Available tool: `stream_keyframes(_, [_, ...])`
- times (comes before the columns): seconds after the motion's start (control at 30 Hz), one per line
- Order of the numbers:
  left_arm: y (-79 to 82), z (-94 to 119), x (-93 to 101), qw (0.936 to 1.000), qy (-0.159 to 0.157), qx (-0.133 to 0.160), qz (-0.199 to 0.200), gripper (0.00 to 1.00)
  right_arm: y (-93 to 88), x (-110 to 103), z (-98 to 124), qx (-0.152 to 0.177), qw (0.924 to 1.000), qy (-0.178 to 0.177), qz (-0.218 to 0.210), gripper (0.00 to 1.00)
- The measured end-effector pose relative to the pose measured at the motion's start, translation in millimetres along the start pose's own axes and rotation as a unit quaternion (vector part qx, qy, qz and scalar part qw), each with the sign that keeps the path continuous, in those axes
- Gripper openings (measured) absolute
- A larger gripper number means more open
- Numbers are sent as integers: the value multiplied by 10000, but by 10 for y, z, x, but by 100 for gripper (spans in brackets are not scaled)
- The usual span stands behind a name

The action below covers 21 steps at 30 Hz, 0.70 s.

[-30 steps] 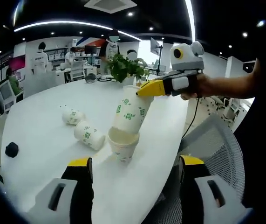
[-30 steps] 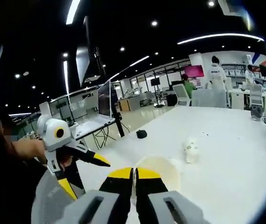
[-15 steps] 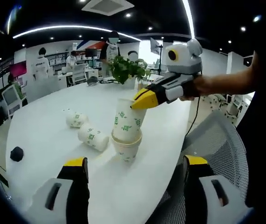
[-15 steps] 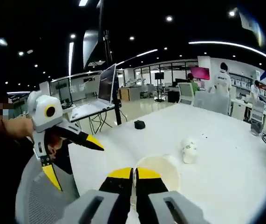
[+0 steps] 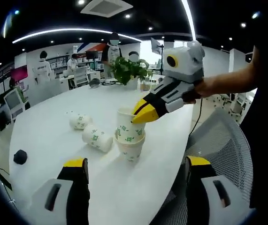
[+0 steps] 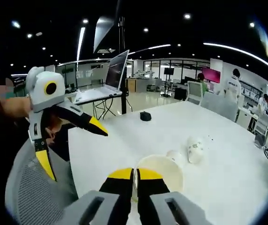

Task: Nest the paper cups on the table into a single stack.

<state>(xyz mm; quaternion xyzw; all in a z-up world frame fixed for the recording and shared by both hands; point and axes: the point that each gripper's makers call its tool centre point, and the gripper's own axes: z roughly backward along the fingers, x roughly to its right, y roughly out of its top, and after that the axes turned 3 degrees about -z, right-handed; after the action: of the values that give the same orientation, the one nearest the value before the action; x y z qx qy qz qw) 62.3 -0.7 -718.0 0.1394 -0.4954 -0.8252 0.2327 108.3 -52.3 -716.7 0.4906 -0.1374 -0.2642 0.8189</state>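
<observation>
**Cup seated lower in the stack**

Your right gripper [image 5: 141,111] has sunk its paper cup [image 5: 126,127] deeper into the upright cup [image 5: 131,149], jaws pinching the thin rim. Your left gripper [image 5: 134,187] hangs spread, near the white surface's [image 5: 54,136] curved edge. Two cups [image 5: 89,132] lie beside the stack; open room left.

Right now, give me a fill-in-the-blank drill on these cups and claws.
1. The right claw is shut on the rim of the ___ cup of the stack.
2. The number of cups lying on their sides is ___.
3. The left claw is ___.

Missing: top; two; open
</observation>
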Motion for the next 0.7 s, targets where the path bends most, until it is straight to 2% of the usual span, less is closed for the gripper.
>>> stream_keyframes(0.5, [-87,53,-32,9999,96,-55,103,81,-161,-63,-183,-165,9986,228,-443,2])
stream_keyframes(0.7, [-99,65,-30,9998,115,-57,144,81,-193,-47,-225,-104,9973,249,-683,2])
